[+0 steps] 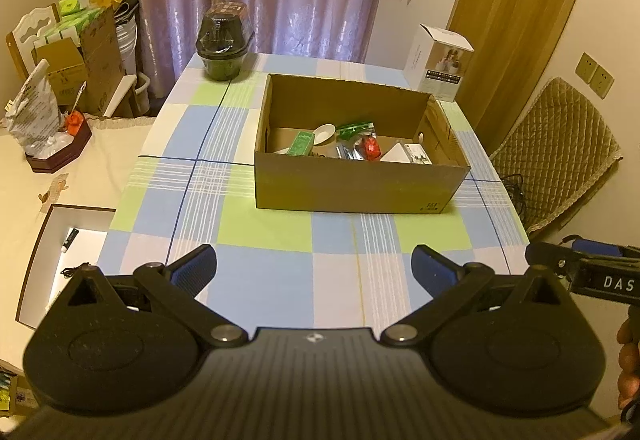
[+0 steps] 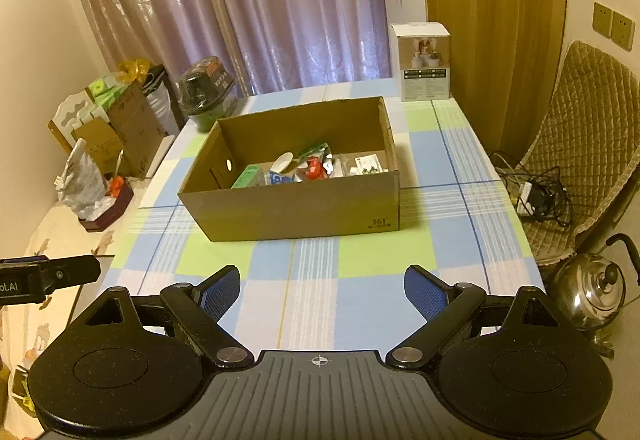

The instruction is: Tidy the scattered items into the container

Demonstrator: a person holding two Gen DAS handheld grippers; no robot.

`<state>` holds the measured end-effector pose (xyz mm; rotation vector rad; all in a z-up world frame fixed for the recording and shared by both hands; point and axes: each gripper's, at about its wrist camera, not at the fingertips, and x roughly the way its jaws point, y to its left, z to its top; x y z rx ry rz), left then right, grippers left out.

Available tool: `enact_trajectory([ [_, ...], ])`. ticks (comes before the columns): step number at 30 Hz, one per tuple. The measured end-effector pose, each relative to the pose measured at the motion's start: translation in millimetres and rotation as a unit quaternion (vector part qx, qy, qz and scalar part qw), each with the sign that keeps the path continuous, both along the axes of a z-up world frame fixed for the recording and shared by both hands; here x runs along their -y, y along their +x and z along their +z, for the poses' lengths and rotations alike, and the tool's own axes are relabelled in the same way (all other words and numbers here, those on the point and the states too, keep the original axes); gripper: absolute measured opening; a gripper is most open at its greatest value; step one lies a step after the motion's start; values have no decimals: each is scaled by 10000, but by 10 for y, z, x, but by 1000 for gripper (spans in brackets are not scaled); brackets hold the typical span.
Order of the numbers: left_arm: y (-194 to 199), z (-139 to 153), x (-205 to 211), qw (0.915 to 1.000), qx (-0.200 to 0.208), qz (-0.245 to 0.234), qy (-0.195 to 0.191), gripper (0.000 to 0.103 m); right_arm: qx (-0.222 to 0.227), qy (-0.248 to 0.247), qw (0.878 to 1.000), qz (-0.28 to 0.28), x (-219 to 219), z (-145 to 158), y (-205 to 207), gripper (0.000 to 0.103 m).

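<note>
The cardboard box (image 1: 352,180) stands on the checked tablecloth (image 1: 264,232) in the middle of the table. Inside it lie the gathered items: a green packet (image 1: 301,143), a white spoon (image 1: 325,132), a red item (image 1: 370,148) and a white card (image 1: 418,154), all mixed together on the bottom. The left gripper (image 1: 314,266) hangs over the near edge of the cloth, its blue pads spread wide with nothing between them. The right gripper (image 2: 322,290) is just beside it, also spread apart and holding nothing. Behind the box a white carton (image 2: 422,66) stands upright, and a dark wrapped container (image 1: 224,40) stands at the far left corner. A steel kettle (image 2: 592,290) is on the floor at the right.
</note>
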<state>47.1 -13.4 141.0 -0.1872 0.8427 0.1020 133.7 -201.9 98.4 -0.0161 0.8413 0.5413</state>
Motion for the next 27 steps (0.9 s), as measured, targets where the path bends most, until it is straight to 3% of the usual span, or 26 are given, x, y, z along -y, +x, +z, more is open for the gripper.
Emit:
enact_trajectory([
  [27,67,-195,-35,9998,-208,54,-18,102,-110,-42,9999,-86,-48,-113,94,94],
])
